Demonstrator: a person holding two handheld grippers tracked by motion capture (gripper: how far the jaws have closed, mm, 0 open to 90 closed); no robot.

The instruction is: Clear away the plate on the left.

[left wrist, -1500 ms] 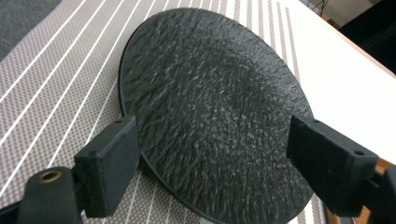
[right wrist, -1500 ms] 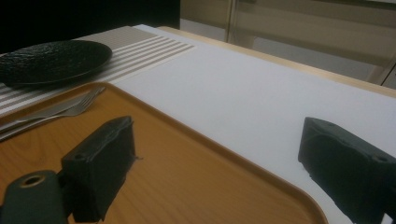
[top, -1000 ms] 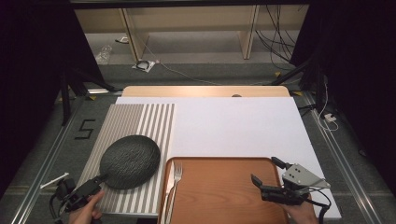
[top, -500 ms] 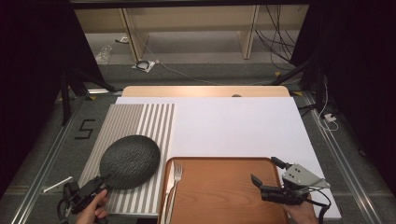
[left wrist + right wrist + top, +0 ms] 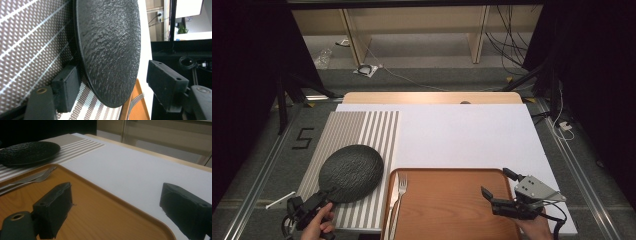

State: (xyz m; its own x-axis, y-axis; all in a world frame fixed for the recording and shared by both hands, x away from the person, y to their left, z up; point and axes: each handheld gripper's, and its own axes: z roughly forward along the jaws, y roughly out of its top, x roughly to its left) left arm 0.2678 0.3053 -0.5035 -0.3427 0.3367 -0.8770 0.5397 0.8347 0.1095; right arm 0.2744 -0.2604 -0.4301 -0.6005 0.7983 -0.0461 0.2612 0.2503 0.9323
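A black, rough-textured plate (image 5: 351, 172) lies on a striped placemat (image 5: 362, 130). My left gripper (image 5: 324, 196) is at the plate's near-left rim. In the left gripper view the plate (image 5: 110, 50) sits edge-on between the jaws of the left gripper (image 5: 115, 87). Those jaws have just been closing around the rim. One jaw is tucked close under the plate, the other stands apart from it. My right gripper (image 5: 498, 186) hovers open over the near right corner of a wooden tray (image 5: 452, 175), nothing between its jaws (image 5: 117, 207).
A fork (image 5: 400, 192) lies along the tray's left side with another piece of cutlery beside it. The fork (image 5: 37, 178) and plate (image 5: 27, 152) also show far left in the right gripper view. A white mat (image 5: 462, 135) covers the table behind the tray.
My left gripper has shifted a little toward the plate's near rim. The plate, the tray and my right gripper have kept still.
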